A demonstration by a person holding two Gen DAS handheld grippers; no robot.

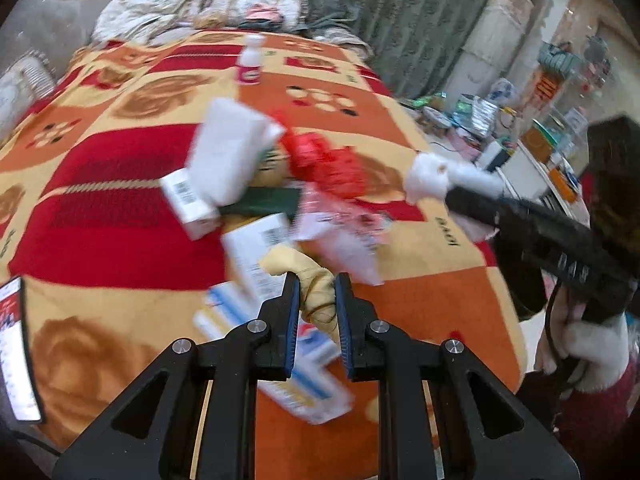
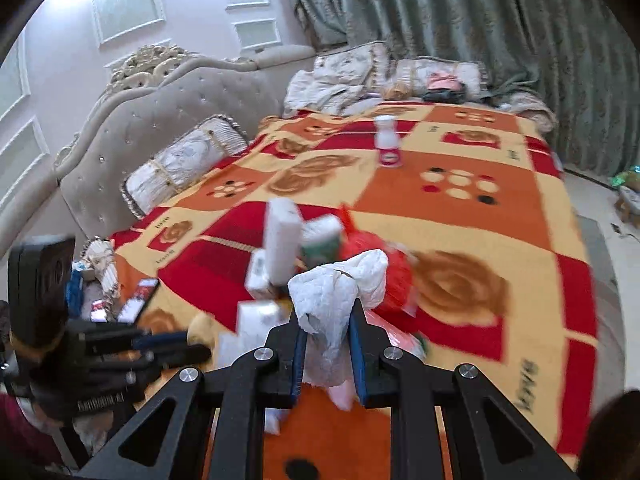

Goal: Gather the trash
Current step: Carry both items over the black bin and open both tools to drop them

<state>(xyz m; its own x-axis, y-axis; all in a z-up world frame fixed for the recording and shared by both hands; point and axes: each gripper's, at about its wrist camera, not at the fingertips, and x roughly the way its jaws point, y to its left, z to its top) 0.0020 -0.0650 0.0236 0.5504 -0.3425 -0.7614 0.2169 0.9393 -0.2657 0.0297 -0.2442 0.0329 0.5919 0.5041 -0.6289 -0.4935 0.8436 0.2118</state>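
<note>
Bedroom, green curtains [image 2: 480, 20] at the far side, grey tufted headboard [image 2: 168, 120] at left. Bed covered by a red, orange and cream blanket [image 1: 120, 216] with rose squares; dark lettering near its right edge, too blurred to read.

Trash pile near the bed's near edge, centre: white cartons [image 1: 228, 152], tallest one standing roughly upright; one low carton shows a barcode [image 1: 185, 194], text not legible. Crumpled red plastic bag [image 1: 324, 160] lies just right of the cartons.

White bottle [image 2: 387, 142] with a pink label stands upright, well apart at the far end; label unreadable.

Right gripper [image 2: 329, 344]: fingers closed on a crumpled white plastic bag [image 2: 340, 284], long axis pointing up and away from the jaws, above the pile.

Left gripper [image 1: 317, 300]: fingers closed on a twisted pale yellow wad [image 1: 316, 280], long axis running up and left, over the near cartons.
</note>
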